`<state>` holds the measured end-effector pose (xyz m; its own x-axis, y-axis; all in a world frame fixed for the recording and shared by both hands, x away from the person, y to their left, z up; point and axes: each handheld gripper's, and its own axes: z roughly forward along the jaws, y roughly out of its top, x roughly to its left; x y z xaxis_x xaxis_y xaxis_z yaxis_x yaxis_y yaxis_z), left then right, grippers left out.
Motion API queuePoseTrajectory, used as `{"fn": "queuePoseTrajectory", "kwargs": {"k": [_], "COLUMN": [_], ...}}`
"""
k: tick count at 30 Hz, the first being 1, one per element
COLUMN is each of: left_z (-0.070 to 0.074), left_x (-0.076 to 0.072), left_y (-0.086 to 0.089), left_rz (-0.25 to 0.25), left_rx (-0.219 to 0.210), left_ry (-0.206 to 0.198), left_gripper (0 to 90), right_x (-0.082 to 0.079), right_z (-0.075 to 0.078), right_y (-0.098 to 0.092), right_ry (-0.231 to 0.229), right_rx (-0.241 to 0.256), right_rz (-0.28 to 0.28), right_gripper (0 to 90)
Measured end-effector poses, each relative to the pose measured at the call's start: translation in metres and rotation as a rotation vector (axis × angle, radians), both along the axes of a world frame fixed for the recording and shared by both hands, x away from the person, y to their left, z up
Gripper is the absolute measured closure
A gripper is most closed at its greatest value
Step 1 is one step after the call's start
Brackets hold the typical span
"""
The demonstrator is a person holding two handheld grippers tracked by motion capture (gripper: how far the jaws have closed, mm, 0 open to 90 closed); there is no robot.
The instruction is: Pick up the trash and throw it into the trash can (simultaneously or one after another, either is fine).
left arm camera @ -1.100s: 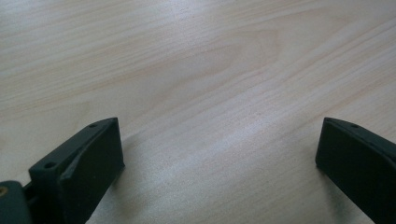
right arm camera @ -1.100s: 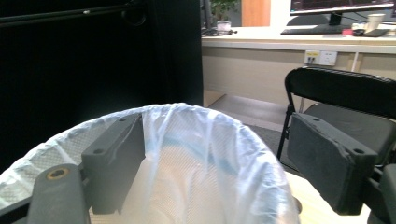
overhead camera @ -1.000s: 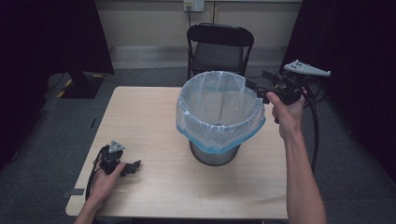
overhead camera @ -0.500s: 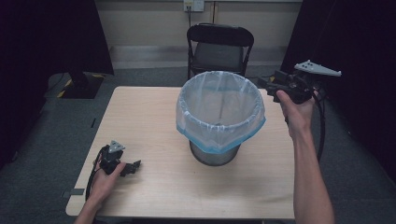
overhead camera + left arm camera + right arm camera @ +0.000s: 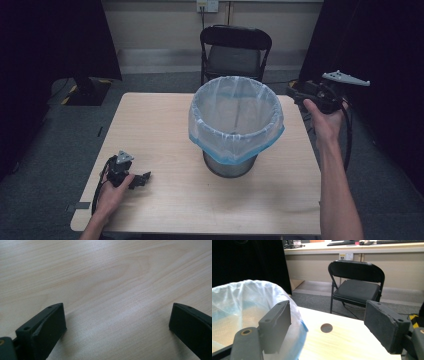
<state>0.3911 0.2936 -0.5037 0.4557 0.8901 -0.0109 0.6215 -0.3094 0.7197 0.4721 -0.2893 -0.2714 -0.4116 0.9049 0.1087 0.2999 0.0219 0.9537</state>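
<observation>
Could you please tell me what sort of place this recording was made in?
Probably a lab or office room set up for recording. A plain wooden table holds a bin lined with a plastic bag, black curtains hang at the sides, and a folding chair stands before a long counter.

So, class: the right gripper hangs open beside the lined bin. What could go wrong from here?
1. The bin liner is thin, loose plastic folded over the rim; an open right gripper closing on it might tear it or drag it off.
2. The bin stands free on the table, so a sideways pull could tip or slide it.
3. The left gripper rests open far from the bin, so nothing steadies it.
</observation>
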Motion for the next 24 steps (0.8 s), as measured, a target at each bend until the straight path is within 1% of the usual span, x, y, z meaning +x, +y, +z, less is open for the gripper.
{"fn": "queuePoseTrajectory", "kwargs": {"k": [2,3,4,5,6,7,8,10,13,14,15,16,18,19,21,23,24], "left_z": [0.000,0.000,0.000,0.000,0.000,0.000,0.000,0.000,0.000,0.000,0.000,0.000,0.000,0.000,0.000,0.000,0.000], "left_x": [0.000,0.000,0.000,0.000,0.000,0.000,0.000,0.000,-0.001,0.000,-0.001,-0.001,-0.001,-0.001,-0.001,-0.001,-0.001], "left_y": [0.000,0.000,0.000,0.000,0.000,0.000,0.000,0.000,0.000,0.000,0.000,0.000,0.000,0.000,0.000,0.000,0.000], "left_rz": [0.000,-0.001,-0.001,0.000,0.000,0.001,0.001,0.004,0.005,0.004,0.005,0.006,0.008,0.008,0.008,0.012,0.012], "left_rx": [-0.001,0.000,0.000,-0.001,-0.001,0.005,0.005,0.006,0.005,0.006,0.005,0.007,0.008,0.006,0.007,0.001,0.001], "left_ry": [0.000,0.000,0.000,0.000,0.000,-0.001,-0.001,-0.002,-0.001,-0.002,-0.001,-0.002,-0.003,-0.002,-0.001,-0.001,-0.001], "left_gripper": [0.3,0.3,0.3,0.3,0.3,0.3,0.3,0.3,0.3,0.3,0.3,0.3,0.3,0.3,0.3,0.3,0.3], "right_x": [0.000,0.000,0.000,-0.001,-0.001,-0.002,-0.002,-0.003,-0.006,-0.006,-0.007,-0.009,-0.010,-0.013,-0.014,-0.018,-0.018], "right_z": [-0.005,-0.010,-0.010,-0.015,-0.015,-0.022,-0.022,-0.030,-0.051,-0.051,-0.054,-0.063,-0.066,-0.075,-0.077,-0.087,-0.087], "right_y": [-0.005,-0.009,-0.009,-0.012,-0.012,-0.014,-0.014,-0.015,-0.018,-0.018,-0.019,-0.020,-0.020,-0.020,-0.020,-0.019,-0.019], "right_ry": [0.009,0.019,0.019,0.028,0.028,0.042,0.042,0.057,0.094,0.094,0.101,0.119,0.122,0.141,0.144,0.168,0.168], "right_rx": [0.001,0.000,0.000,-0.001,-0.001,-0.012,-0.012,-0.033,-0.041,-0.041,-0.044,-0.052,-0.059,-0.079,-0.085,-0.104,-0.104], "right_rz": [-0.016,-0.028,-0.028,-0.035,-0.035,-0.046,-0.046,-0.053,-0.064,-0.064,-0.067,-0.069,-0.070,-0.069,-0.072,-0.081,-0.081], "right_gripper": [21.0,21.3,21.3,22.3,22.3,22.3,22.3,22.3,22.2,22.2,22.1,22.3,23.1,23.6,23.6,23.4,23.4]}}
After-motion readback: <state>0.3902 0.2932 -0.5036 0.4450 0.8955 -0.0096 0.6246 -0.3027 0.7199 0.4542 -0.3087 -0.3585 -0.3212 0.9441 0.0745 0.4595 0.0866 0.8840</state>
